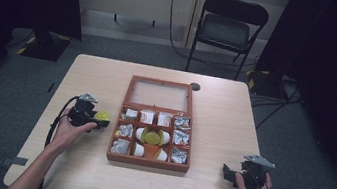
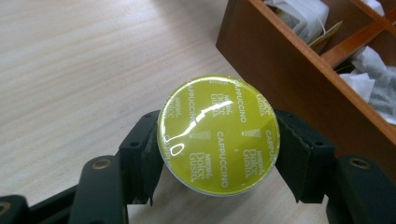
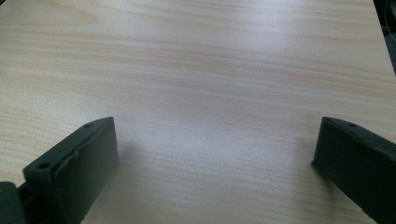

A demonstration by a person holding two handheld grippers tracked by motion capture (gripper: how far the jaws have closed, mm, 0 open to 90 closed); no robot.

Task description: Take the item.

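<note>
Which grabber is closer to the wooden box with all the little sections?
The left. The left gripper, shut on a yellow coffee capsule, sits just off the wooden box's left wall. The right gripper is open over bare table, farther off past the box's right corner.

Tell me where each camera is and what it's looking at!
High view: above the person's side, looking forward and down at the table and wooden box; both forearms, hands and the right gripper show.
Left gripper view: rides the left gripper, looking along jaws clamped on a yellow capsule.
Right gripper view: rides the right gripper, looking over open jaws at bare tabletop.
Shared: the capsule and box appear in the high and left gripper views.
</note>
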